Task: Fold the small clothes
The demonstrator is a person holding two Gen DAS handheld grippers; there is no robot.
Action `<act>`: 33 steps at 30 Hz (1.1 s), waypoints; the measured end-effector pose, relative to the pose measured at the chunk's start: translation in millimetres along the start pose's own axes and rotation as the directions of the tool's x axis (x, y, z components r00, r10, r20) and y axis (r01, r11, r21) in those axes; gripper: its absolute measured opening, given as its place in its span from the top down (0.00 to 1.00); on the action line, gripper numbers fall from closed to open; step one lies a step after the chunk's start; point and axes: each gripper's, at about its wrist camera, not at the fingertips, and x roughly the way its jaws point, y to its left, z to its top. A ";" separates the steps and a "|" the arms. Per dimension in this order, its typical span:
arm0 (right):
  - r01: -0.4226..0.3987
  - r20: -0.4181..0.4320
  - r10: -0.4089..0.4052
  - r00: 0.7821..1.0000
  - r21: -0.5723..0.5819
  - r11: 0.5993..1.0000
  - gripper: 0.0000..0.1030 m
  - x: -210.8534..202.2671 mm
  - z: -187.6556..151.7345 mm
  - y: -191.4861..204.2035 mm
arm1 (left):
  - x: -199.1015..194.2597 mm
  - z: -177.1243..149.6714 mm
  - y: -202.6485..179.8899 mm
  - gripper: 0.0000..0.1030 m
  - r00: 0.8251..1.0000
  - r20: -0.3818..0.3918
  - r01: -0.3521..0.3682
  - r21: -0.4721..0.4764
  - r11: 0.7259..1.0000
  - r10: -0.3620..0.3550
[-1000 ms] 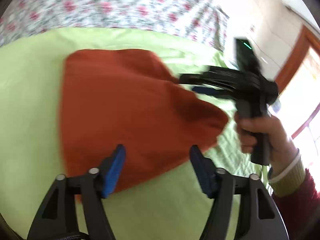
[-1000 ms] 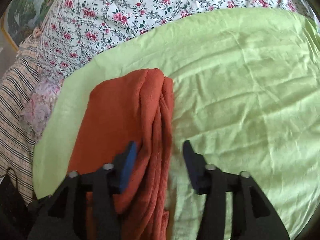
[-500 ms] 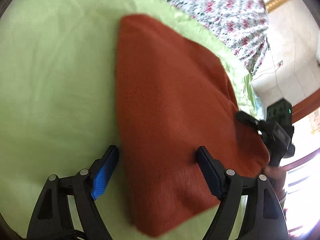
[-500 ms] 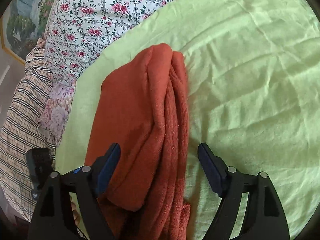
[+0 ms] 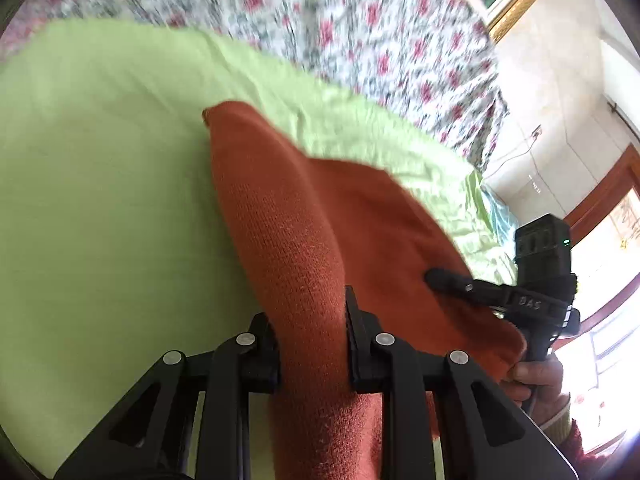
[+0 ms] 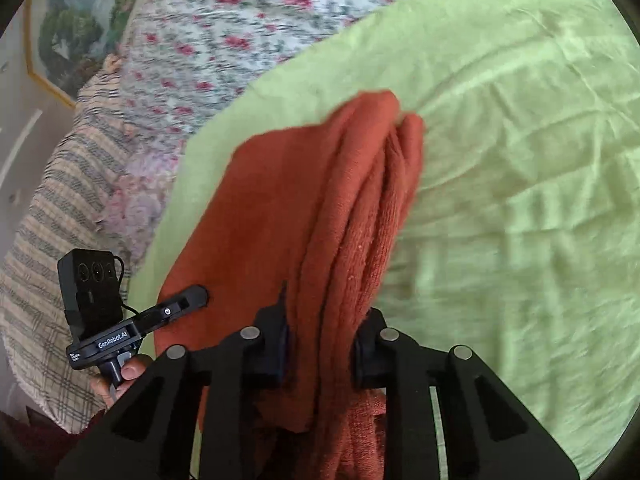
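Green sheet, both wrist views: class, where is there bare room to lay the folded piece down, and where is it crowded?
Bare green sheet lies beyond the rust-red garment on the right gripper's side. Another bare patch borders its fold by the left gripper. The near edge is crowded: both grippers have just closed on the cloth. The floral bedspread bounds the far side.

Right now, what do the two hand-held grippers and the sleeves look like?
Both are matte black with angular, cut-out finger arms and silver rivets. The left hand-held gripper has a boxy camera block, a thin cable and white lettering. The right hand-held gripper shows a green light. A dark red sleeve with a yellowish cuff shows.
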 end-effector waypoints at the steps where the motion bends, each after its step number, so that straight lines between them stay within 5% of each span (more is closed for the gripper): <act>1: -0.026 0.001 0.026 1.000 -0.019 0.999 0.76 3.9 -6.5 14.1 | -16.7 -3.8 5.0 0.78 1.000 0.014 -0.009 0.005 1.000 0.009; 9: -0.181 -0.069 0.176 0.982 -0.065 0.981 0.76 53.7 -58.4 75.2 | -96.1 -60.0 60.0 0.78 0.994 0.027 -0.102 -0.007 0.995 0.102; 13: -0.146 -0.132 0.138 0.982 -0.059 0.987 0.76 81.3 -77.8 79.0 | -83.4 -83.5 88.0 0.74 0.994 -0.019 -0.105 -0.067 0.992 0.104; 17: -0.092 -0.145 0.085 0.986 -0.044 0.995 0.71 87.1 -85.4 72.9 | -75.8 -86.7 102.9 0.56 0.997 -0.023 -0.081 -0.129 0.988 0.078; 19: -0.068 -0.146 0.060 0.988 -0.053 0.996 0.65 84.1 -84.5 76.8 | -77.7 -79.8 114.7 0.44 0.998 -0.021 -0.062 -0.174 0.983 0.059; 23: -0.019 -0.118 0.011 0.993 -0.067 0.998 0.54 70.2 -83.1 84.1 | -77.6 -46.5 139.5 0.40 0.997 0.027 -0.061 -0.230 0.971 0.069; 29: 0.000 -0.049 -0.003 0.999 -0.058 0.998 0.54 48.5 -77.1 87.9 | -38.0 25.1 182.8 0.41 0.998 0.031 -0.035 -0.308 0.951 0.046; 32: 0.001 -0.042 -0.004 0.999 -0.061 0.998 0.54 47.5 -74.1 95.1 | -13.1 53.0 193.9 0.50 0.998 0.014 -0.055 -0.318 0.947 0.062; 33: 0.002 -0.038 -0.005 0.999 -0.062 0.998 0.54 46.8 -73.2 97.1 | -7.7 61.0 197.1 0.63 0.998 0.016 -0.053 -0.319 0.946 0.061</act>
